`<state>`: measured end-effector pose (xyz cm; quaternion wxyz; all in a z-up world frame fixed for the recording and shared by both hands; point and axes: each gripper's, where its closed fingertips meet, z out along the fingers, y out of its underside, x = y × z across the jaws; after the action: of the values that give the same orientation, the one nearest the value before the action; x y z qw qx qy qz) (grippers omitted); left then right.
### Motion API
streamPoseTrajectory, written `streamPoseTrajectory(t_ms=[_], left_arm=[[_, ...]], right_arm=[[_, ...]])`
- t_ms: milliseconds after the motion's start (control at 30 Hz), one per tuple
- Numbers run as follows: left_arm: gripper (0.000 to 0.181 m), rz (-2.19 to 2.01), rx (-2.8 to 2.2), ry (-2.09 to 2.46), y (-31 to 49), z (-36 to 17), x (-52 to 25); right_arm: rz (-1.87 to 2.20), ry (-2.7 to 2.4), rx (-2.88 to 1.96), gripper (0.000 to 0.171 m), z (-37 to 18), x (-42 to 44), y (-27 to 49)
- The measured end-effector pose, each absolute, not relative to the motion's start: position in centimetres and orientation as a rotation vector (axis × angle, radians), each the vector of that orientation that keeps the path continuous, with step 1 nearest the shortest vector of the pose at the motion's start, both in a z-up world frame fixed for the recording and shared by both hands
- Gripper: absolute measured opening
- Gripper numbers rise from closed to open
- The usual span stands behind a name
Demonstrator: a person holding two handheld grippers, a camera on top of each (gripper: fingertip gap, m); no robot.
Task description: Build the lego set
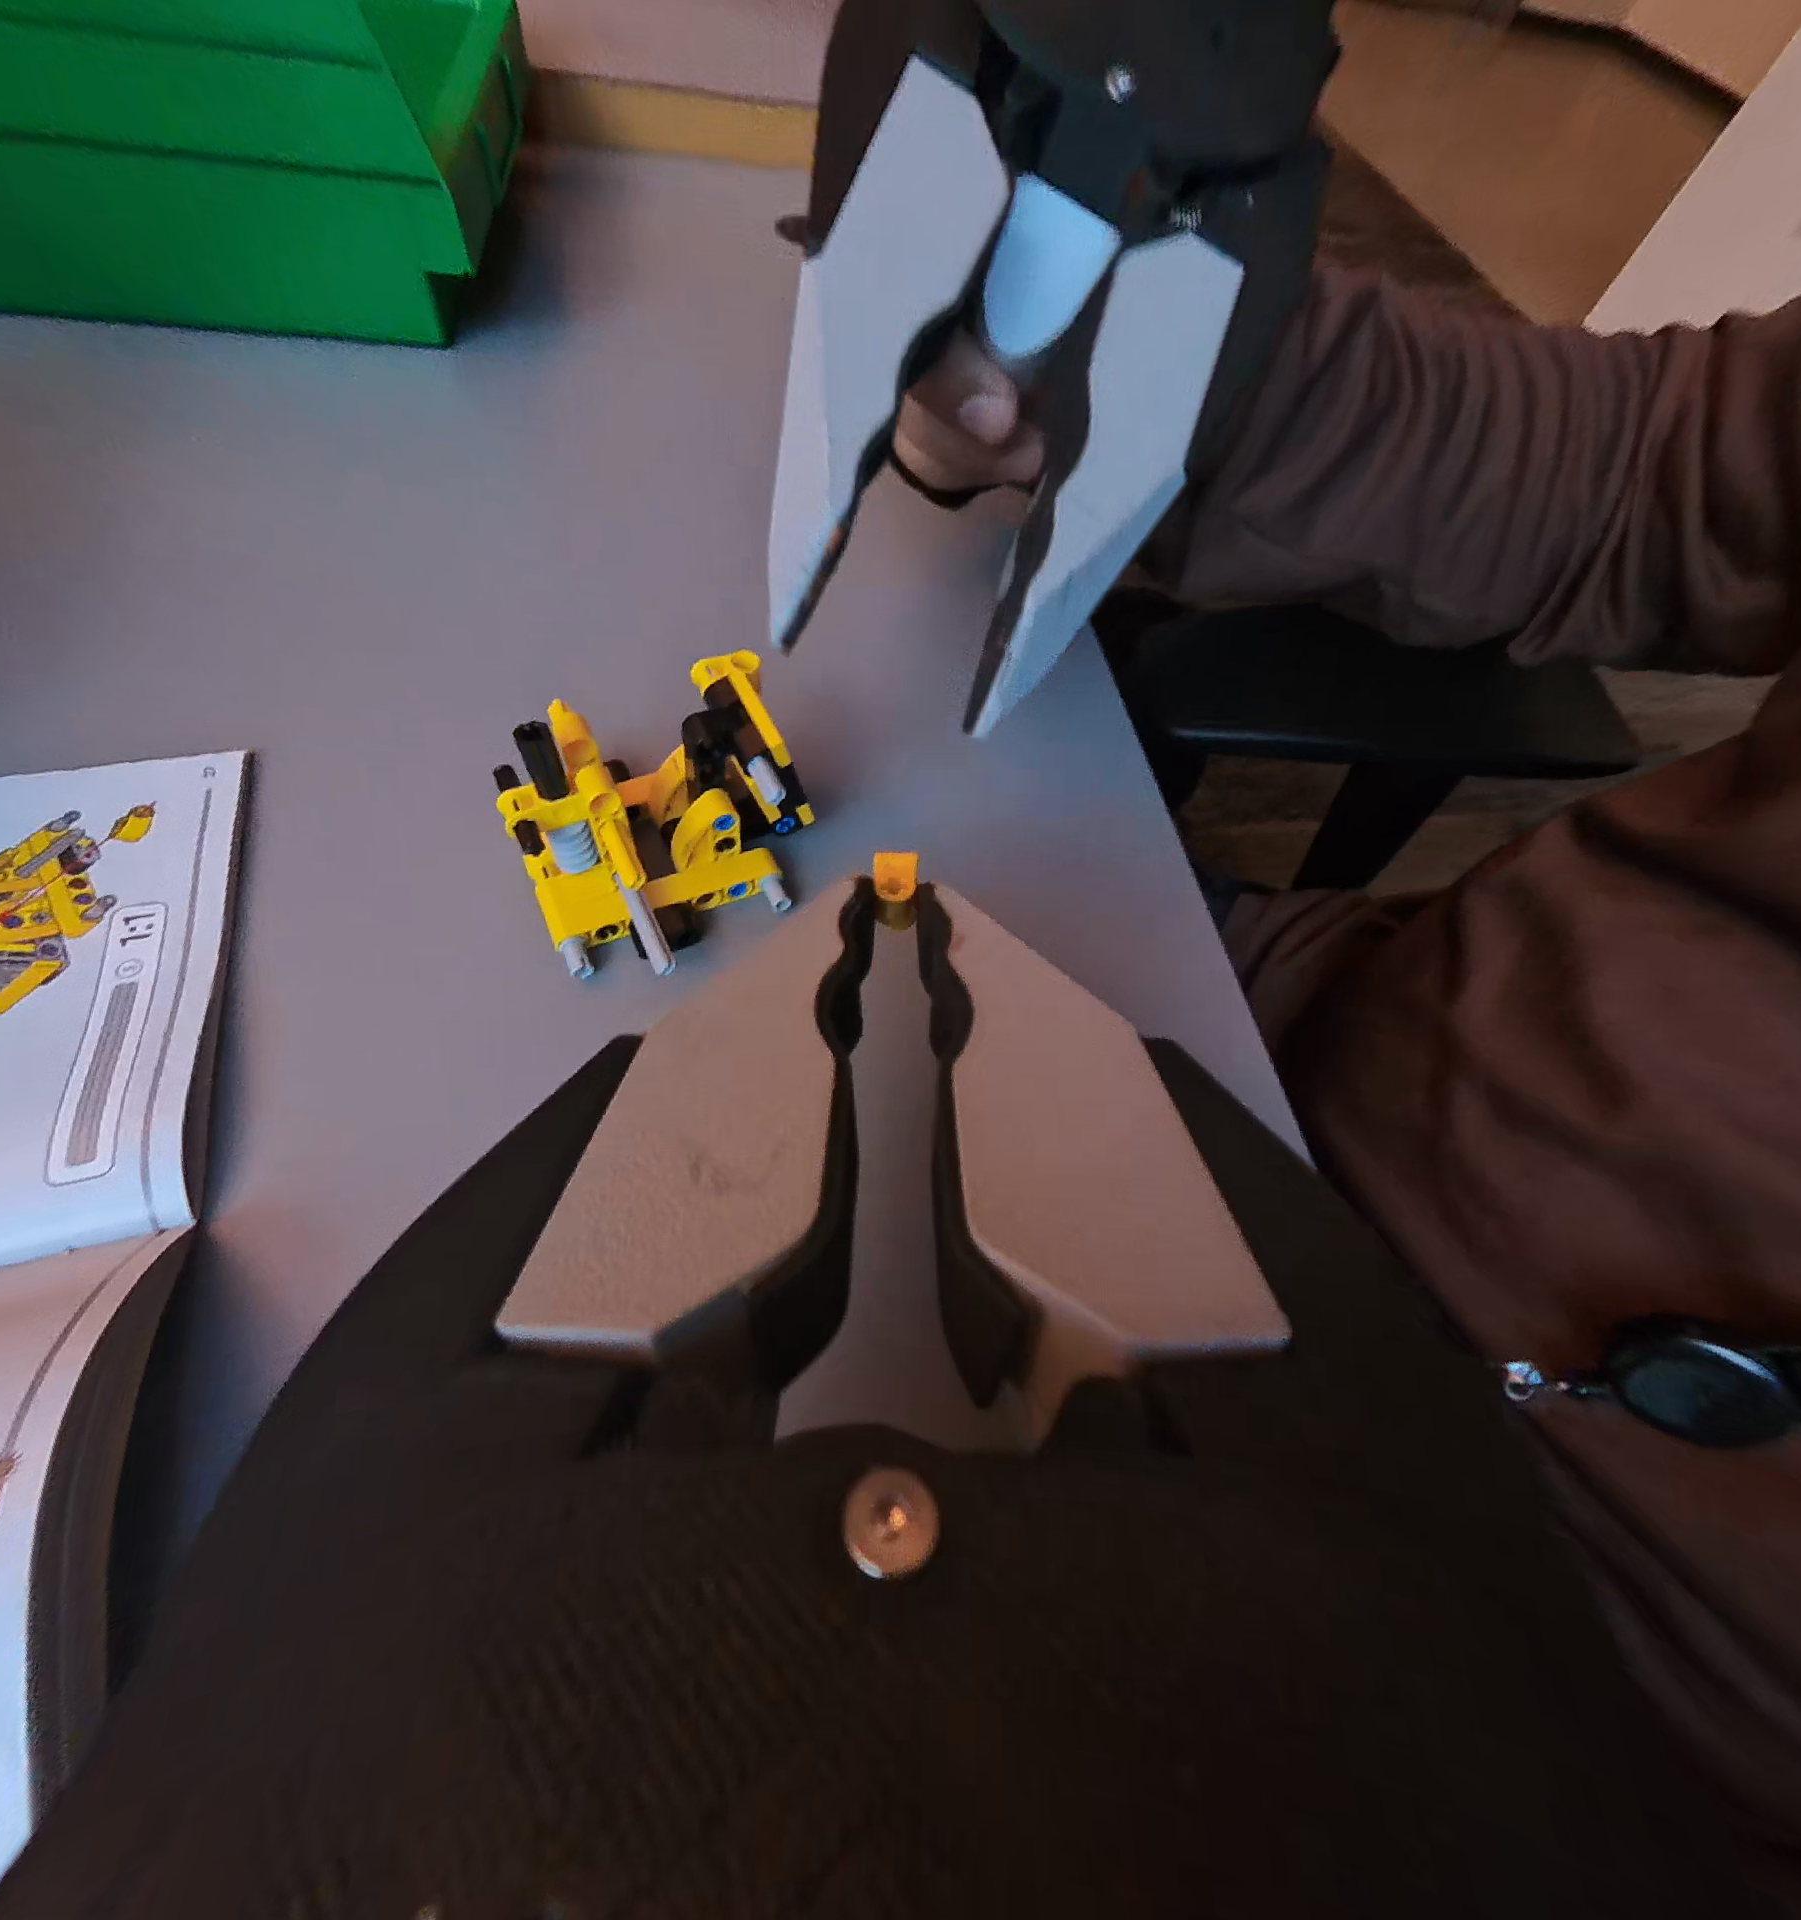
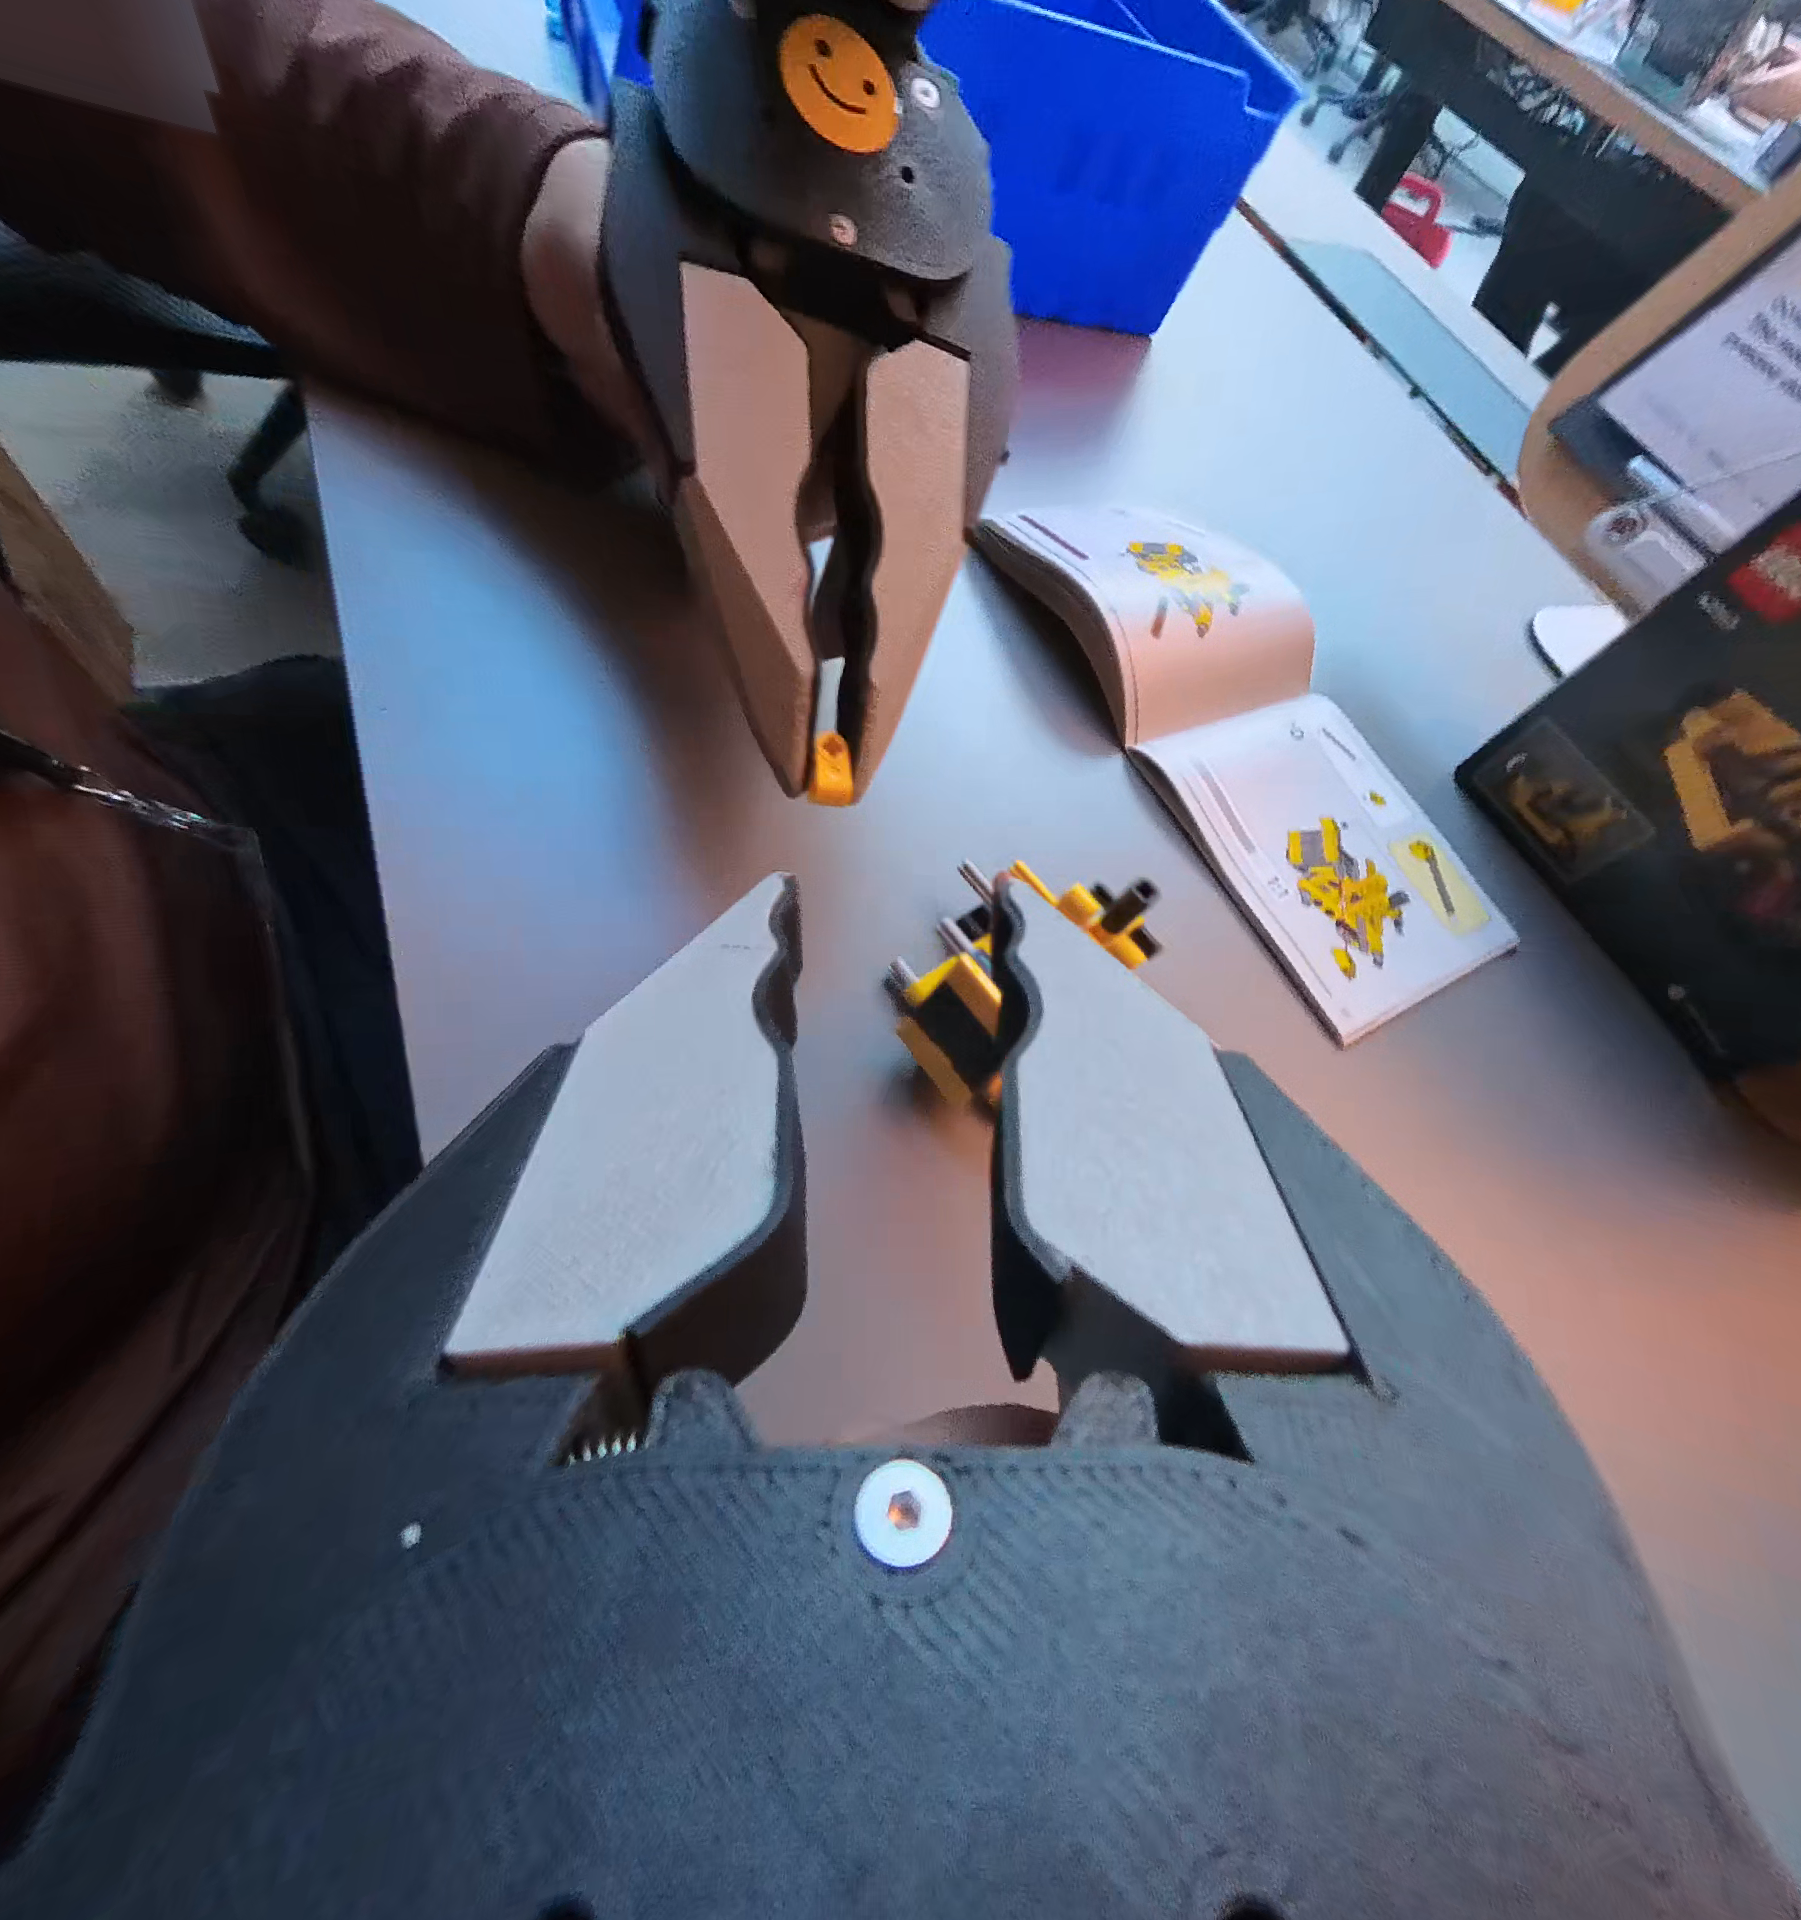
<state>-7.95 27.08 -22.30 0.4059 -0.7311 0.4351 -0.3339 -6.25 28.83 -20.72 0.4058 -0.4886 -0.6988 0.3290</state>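
Observation:
My left gripper (image 1: 894, 891) is shut on a small orange Lego piece (image 1: 895, 875) and holds it above the grey table. It also shows in the right wrist view (image 2: 831, 771) with the orange piece (image 2: 830, 769) at its tips. The yellow and black Lego build (image 1: 652, 831) stands on the table just left of the held piece. My right gripper (image 2: 896, 904) is open and empty, hovering over the build (image 2: 963, 1003), whose right part is hidden behind one finger. In the left wrist view the right gripper (image 1: 880, 681) hangs above the build.
An open instruction booklet (image 1: 75, 997) lies left of the build, also in the right wrist view (image 2: 1280, 758). A green bin (image 1: 210, 156), a blue bin (image 2: 1104, 145) and the black set box (image 2: 1696, 821) stand around. The table edge (image 1: 1218, 935) runs close by, next to a person's sleeve. The tips of both grippers are at nearly the same place.

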Motion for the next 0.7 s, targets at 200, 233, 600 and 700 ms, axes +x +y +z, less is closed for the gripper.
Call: streamPoseTrajectory(t_ms=[200,233,600,700], left_arm=[[0.005,-0.876,-1.790,1.094,26.7,-21.6,-7.3],[0.005,-0.888,-1.788,1.097,26.5,-21.5,-7.2],[0.004,-0.987,-1.794,1.084,26.0,-21.3,-6.6],[0.005,-0.997,-1.784,1.086,25.8,-21.2,-6.5]], right_arm=[[0.639,-1.754,-1.124,0.020,-20.7,-7.3,27.5],[0.600,-1.752,-1.108,0.020,-20.7,-7.4,27.5],[0.289,-1.784,-0.959,0.001,-21.5,-7.8,26.7],[0.283,-1.779,-0.947,0.001,-21.3,-7.7,26.6]])
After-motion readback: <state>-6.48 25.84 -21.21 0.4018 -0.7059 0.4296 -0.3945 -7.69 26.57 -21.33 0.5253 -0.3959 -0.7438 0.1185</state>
